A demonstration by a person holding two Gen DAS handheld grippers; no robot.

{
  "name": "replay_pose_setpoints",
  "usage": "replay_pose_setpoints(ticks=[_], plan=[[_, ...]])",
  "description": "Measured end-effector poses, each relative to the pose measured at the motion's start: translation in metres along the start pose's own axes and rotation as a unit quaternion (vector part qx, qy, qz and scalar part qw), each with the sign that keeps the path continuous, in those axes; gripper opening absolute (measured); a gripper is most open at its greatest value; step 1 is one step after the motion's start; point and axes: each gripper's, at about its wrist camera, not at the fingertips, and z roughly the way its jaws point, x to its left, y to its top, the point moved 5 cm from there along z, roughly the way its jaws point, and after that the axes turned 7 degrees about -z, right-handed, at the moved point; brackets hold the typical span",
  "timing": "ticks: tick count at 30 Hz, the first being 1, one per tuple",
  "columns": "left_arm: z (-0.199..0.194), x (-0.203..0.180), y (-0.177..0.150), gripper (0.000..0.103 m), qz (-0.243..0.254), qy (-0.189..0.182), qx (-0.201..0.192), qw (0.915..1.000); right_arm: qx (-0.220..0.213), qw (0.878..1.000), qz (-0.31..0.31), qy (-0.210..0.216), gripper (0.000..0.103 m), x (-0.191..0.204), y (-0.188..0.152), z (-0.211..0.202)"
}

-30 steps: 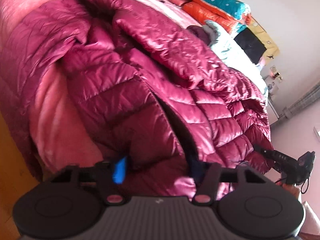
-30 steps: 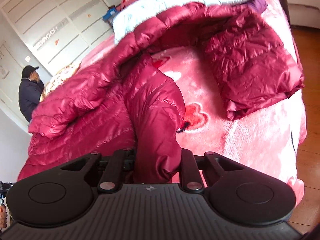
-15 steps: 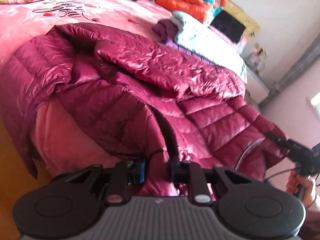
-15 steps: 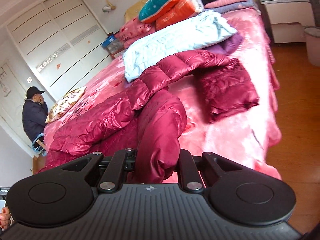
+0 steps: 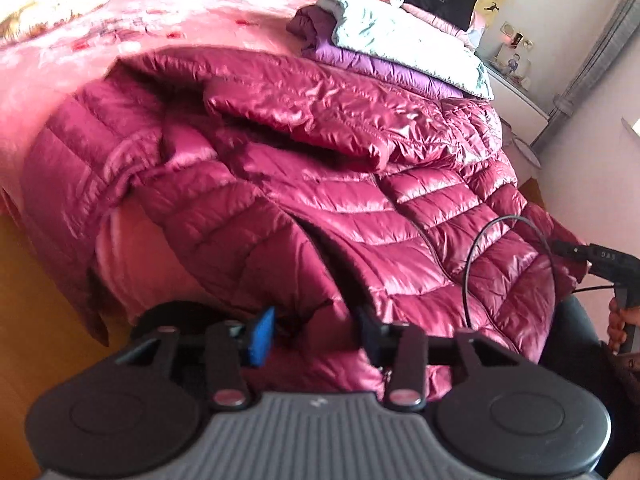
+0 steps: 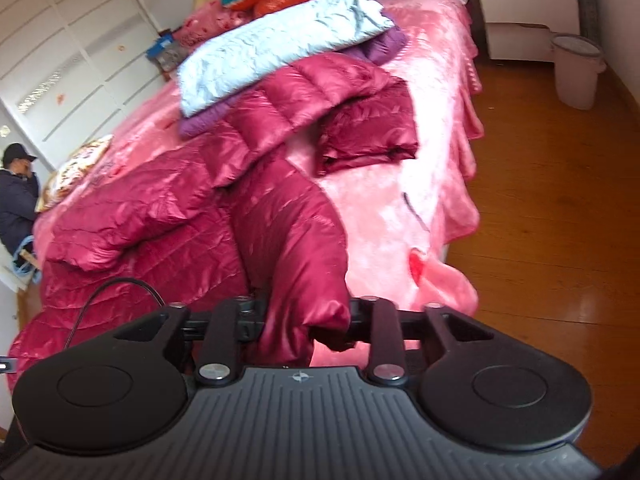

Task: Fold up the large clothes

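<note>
Since half a second ago both grippers have let go: the left gripper [image 5: 316, 334] and right gripper [image 6: 306, 326] are opening, with folds of the crimson down jacket [image 5: 340, 184] between their released jaws, no longer clenched. The jacket sprawls across the near part of the pink bed [image 6: 440, 128], its hem spilling over the near edge, one sleeve [image 6: 296, 240] draped toward the right gripper. Folded quilts [image 5: 400, 36] sit beyond it. Bare wooden floor [image 6: 552, 200] lies open to the right.
</note>
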Motion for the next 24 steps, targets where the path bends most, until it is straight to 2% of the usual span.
replay_pose_setpoints(ticks=[1,6,8,10,13,16,20,24], plan=[[-0.008,-0.001,-0.002,0.054,0.008,0.006,-0.006,0.9999,-0.005,1.0,0.002,-0.008,0.068,-0.007,0.0,-0.003],[-0.037,-0.008,0.009,0.061,0.041,0.024,-0.05,0.9976,-0.04,0.998,0.006,-0.056,0.068,-0.02,0.011,-0.016],[-0.037,-0.01,0.022,0.061,0.045,0.025,-0.069,0.9963,-0.058,0.997,-0.005,-0.051,0.07,-0.016,0.018,-0.018],[-0.03,-0.009,0.034,0.061,0.05,0.032,-0.077,0.9953,-0.059,0.997,-0.035,-0.035,0.069,0.005,0.029,-0.007],[-0.004,-0.006,0.055,0.061,0.06,0.049,-0.075,0.9942,-0.043,0.996,-0.082,-0.004,0.069,0.038,0.043,0.021],[0.027,0.0,0.071,0.06,0.059,0.059,-0.054,0.9951,-0.007,0.99,-0.136,0.022,0.067,0.076,0.051,0.062],[0.065,0.003,0.086,0.059,0.081,0.086,-0.034,0.9924,0.032,0.977,-0.211,0.021,0.067,0.114,0.057,0.118],[0.088,0.007,0.1,0.059,0.076,0.077,-0.024,0.9939,0.064,0.965,-0.252,0.024,0.067,0.136,0.064,0.162]])
